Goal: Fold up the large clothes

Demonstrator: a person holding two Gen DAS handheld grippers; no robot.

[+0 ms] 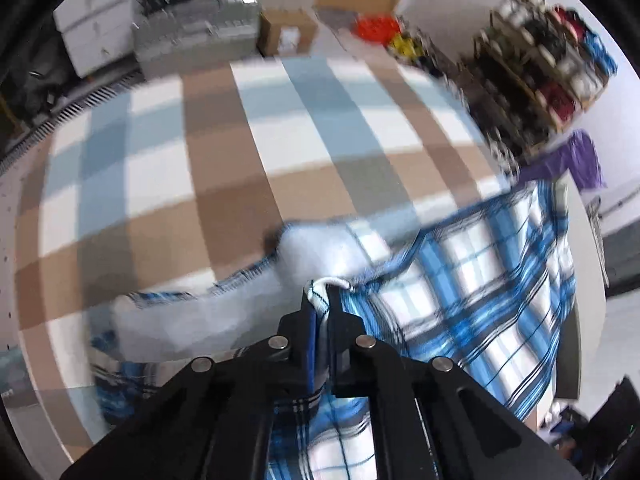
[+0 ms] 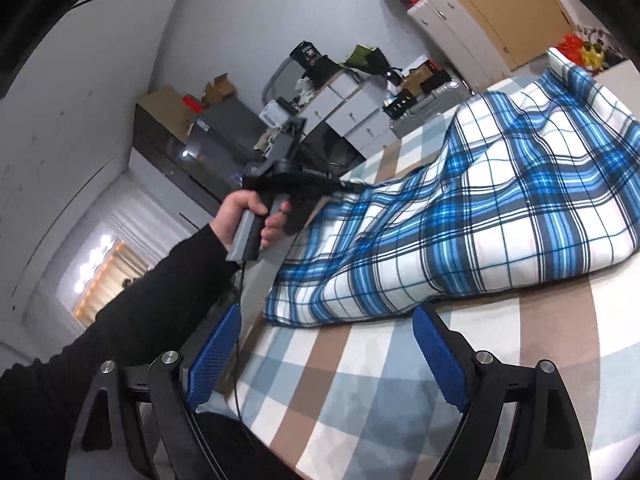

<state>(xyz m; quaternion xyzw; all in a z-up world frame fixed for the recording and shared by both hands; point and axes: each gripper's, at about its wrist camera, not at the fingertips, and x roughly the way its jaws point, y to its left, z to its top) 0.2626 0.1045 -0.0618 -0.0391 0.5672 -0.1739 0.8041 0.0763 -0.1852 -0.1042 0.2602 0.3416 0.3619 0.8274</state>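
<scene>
A large blue-and-white plaid garment (image 2: 500, 216) lies bunched on a bed (image 2: 360, 400) covered in brown, pale blue and white checks. In the left wrist view my left gripper (image 1: 322, 306) is shut on a white-edged fold of the plaid garment (image 1: 472, 304), which trails off to the right. The right wrist view shows the same left gripper (image 2: 346, 185) held by a hand (image 2: 240, 220) in a black sleeve, gripping the garment's far-left corner. My right gripper (image 2: 326, 320) stands open just before the garment's near edge, with nothing between its blue pads (image 2: 438, 354).
White drawer cabinets (image 2: 352, 116), a grey box (image 2: 224, 132) and cluttered cardboard boxes line the wall beyond the bed. A stocked shelf (image 1: 536, 64) and a purple cloth (image 1: 580, 156) stand at the right of the left wrist view. A cable (image 2: 240, 340) hangs at the bed's edge.
</scene>
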